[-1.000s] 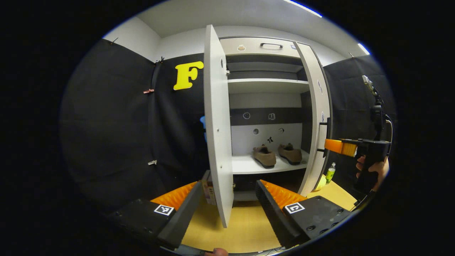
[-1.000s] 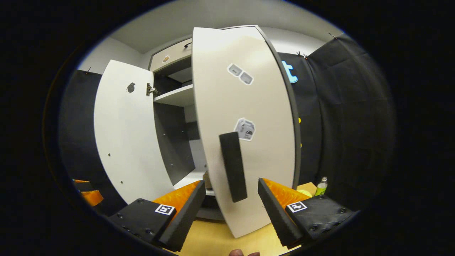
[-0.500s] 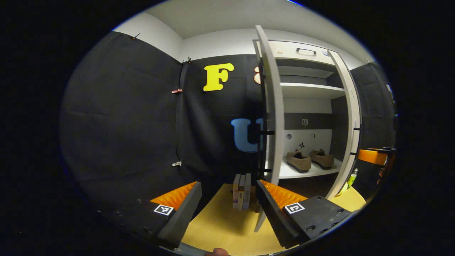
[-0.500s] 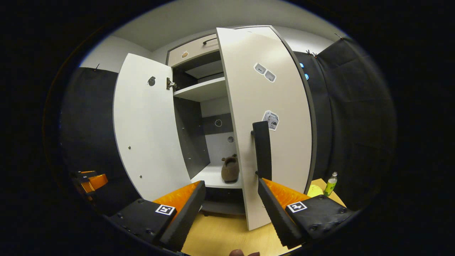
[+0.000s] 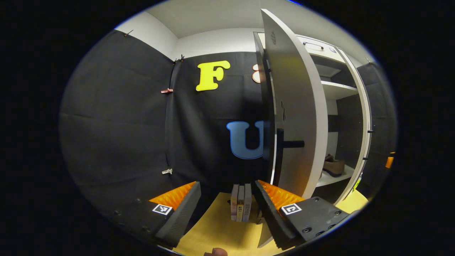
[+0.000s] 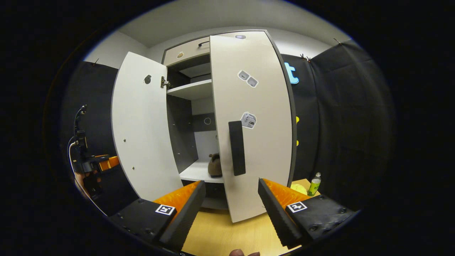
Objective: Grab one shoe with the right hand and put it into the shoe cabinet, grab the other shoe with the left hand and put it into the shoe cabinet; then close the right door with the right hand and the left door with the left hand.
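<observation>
Both shoes apparently already in the shoe cabinet (image 6: 185, 60): one brown shoe (image 5: 333, 166) resting on the lower shelf (image 5: 328, 179) in the left gripper view, a shoe (image 6: 215, 165) glimpsed between the doors in the right gripper view. Not possible to tell whether the same one.

Right door (image 6: 254, 121) swung partway shut, its dark handle (image 6: 236, 147) just above and between the fingers of the right gripper (image 6: 231, 202). Fingers spread apart, grasping nothing, no contact with the door visible.

Left door (image 5: 296, 106) wide open, seen nearly edge-on beside the left gripper (image 5: 227, 204), its handle (image 5: 289, 144) sticking out toward the booth wall. Fingers likewise released and empty. The same gripper (image 6: 103, 163) visible off beside the left door (image 6: 140, 124) in the right gripper view.

A few books (image 5: 241, 207) standing on the desk (image 5: 217, 231) close to the left door; a green bottle (image 6: 313, 184) on the desk to the right of the cabinet.

Judged stage: doors next, right first.

Risks: a push too near the hinge side leaving the right door ajar; open fingers snagging the handle; left door sweeping close to the books; a shoe near the shelf edge blocking closure.
</observation>
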The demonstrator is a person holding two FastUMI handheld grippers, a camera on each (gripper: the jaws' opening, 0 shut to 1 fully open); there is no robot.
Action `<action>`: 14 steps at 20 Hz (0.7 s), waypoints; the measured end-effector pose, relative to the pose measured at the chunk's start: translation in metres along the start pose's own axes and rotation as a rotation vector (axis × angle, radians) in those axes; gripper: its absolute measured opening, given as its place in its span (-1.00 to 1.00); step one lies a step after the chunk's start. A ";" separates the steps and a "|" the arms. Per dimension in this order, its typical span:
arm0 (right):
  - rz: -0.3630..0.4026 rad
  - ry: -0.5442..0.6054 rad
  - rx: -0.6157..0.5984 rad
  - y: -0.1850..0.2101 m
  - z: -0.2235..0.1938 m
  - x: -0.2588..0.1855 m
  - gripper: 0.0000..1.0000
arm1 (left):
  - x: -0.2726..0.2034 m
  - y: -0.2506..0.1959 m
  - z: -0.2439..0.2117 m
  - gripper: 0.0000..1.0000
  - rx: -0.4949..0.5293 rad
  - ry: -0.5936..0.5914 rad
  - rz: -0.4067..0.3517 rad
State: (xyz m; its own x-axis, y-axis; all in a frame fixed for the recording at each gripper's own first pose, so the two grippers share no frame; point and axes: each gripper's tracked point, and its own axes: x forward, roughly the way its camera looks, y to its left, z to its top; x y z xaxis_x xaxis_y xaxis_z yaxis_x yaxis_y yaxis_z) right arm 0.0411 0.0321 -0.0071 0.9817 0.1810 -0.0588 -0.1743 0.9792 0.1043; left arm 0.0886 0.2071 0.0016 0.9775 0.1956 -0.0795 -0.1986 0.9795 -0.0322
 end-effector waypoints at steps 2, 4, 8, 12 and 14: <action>-0.023 -0.001 0.006 -0.010 0.000 -0.002 0.96 | 0.000 -0.002 0.002 0.90 0.012 -0.006 0.010; -0.038 0.001 0.005 -0.018 -0.001 -0.003 0.96 | -0.002 -0.004 0.003 0.86 0.019 -0.005 0.023; -0.047 -0.007 0.012 -0.027 0.003 -0.007 0.96 | -0.005 -0.012 0.002 0.82 0.002 0.007 0.050; -0.059 -0.007 0.007 -0.040 0.003 -0.012 0.96 | -0.013 -0.035 0.000 0.84 -0.038 0.016 0.040; -0.065 0.002 0.011 -0.048 0.000 -0.014 0.96 | -0.018 -0.054 0.001 0.85 -0.043 0.018 0.020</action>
State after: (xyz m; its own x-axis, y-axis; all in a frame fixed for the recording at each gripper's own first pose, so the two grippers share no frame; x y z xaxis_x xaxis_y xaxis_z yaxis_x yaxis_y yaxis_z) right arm 0.0358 -0.0176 -0.0108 0.9908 0.1173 -0.0673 -0.1093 0.9877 0.1116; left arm 0.0822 0.1506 0.0055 0.9720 0.2135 -0.0983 -0.2210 0.9726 -0.0728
